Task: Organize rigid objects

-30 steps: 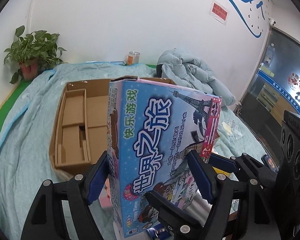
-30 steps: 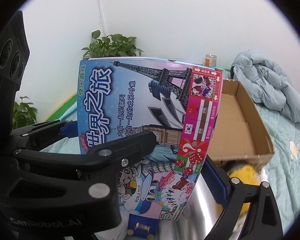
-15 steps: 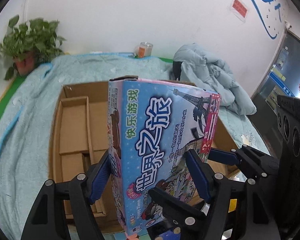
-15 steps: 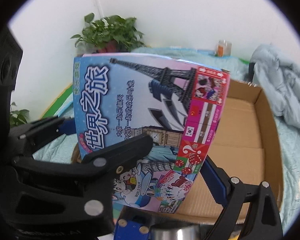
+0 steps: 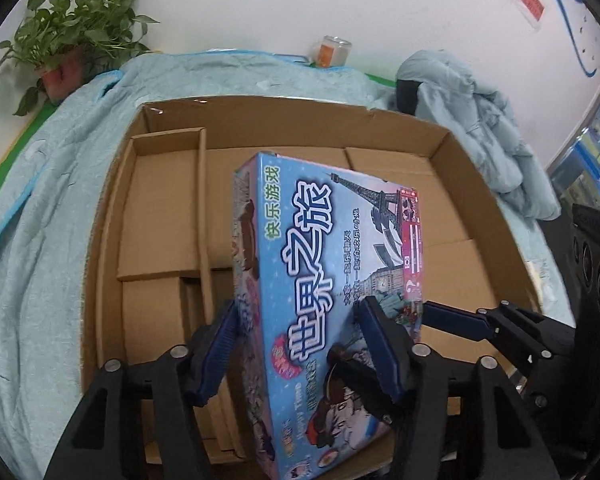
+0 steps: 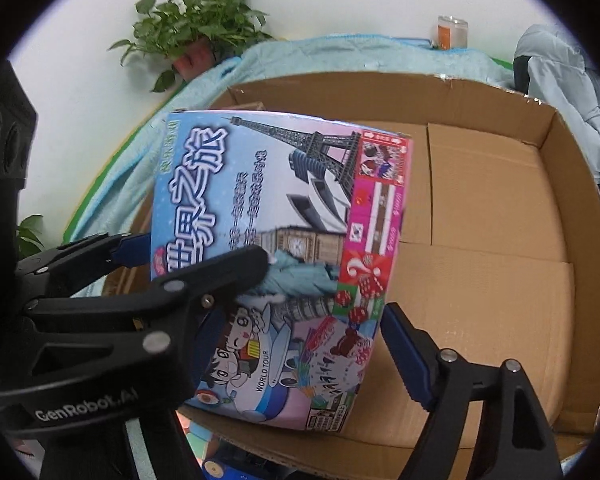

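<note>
Bed-top cardboard box lies under the board game box, clamped by left gripper and right gripper; next, lower it flat inside.

The game box clamped in the left gripper is glossy printed card, its blue face catching light. Both the left and the right gripper have matt black plastic arms with dull metal rivets and blue rubbery-looking pads. Beyond the fingers, the cardboard box is matt brown, raw-edged. The bedspread around it is soft, wrinkled cloth.
</note>
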`<action>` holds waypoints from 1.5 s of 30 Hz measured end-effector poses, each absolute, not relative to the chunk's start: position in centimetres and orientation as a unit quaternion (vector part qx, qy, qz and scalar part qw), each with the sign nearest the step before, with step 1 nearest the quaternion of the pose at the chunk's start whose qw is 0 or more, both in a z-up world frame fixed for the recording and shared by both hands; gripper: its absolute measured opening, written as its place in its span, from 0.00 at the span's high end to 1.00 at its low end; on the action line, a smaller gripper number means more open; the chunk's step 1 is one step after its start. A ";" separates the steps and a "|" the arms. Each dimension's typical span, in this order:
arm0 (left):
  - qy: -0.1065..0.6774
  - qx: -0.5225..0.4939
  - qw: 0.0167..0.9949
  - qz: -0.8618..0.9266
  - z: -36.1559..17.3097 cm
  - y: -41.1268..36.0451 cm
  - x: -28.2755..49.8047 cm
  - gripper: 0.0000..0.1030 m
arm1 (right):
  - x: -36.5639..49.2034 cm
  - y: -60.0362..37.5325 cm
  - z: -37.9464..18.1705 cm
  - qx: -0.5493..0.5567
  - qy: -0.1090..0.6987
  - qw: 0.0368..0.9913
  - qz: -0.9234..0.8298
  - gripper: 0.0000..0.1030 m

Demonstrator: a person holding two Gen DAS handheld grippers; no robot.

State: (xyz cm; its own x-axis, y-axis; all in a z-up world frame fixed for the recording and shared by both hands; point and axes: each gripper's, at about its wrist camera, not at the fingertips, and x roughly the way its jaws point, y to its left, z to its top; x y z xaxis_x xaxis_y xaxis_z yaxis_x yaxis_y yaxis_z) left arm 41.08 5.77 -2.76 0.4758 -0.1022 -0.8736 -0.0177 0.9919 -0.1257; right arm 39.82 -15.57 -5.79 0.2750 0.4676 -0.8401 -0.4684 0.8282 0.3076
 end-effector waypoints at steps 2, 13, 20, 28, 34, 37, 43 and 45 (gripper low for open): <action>0.519 -0.026 0.854 -0.005 -3.3 5.7 41.0 0.78 | 40.2 -15.4 -6.9 0.001 0.544 0.790 0.283 0.28; 0.468 -0.020 0.883 -0.040 -0.5 4.8 36.1 0.84 | 39.9 -15.2 -9.7 0.015 0.594 0.756 0.274 0.50; 0.375 -0.023 0.926 0.038 2.7 7.4 28.1 0.13 | 36.7 -18.9 -4.3 -0.018 0.484 0.836 0.257 0.21; 0.365 -0.051 0.927 0.068 2.9 9.0 21.2 0.13 | 29.1 -26.2 -0.5 0.027 0.412 0.876 0.250 0.17; 0.396 -0.081 0.913 0.056 1.5 9.7 20.5 1.00 | 27.3 -27.4 -0.2 0.019 0.400 0.888 0.227 0.76; 0.395 -0.084 0.913 0.053 1.8 9.4 20.0 0.76 | 26.3 -27.7 -0.3 0.022 0.403 0.881 0.249 0.08; 0.378 -0.118 0.916 0.062 2.7 9.6 18.8 0.10 | 23.8 -28.8 -1.0 0.048 0.397 0.871 0.287 0.00; 0.385 -0.119 0.913 0.066 2.6 9.6 18.6 0.10 | 23.0 -29.0 -1.4 0.052 0.404 0.864 0.297 0.00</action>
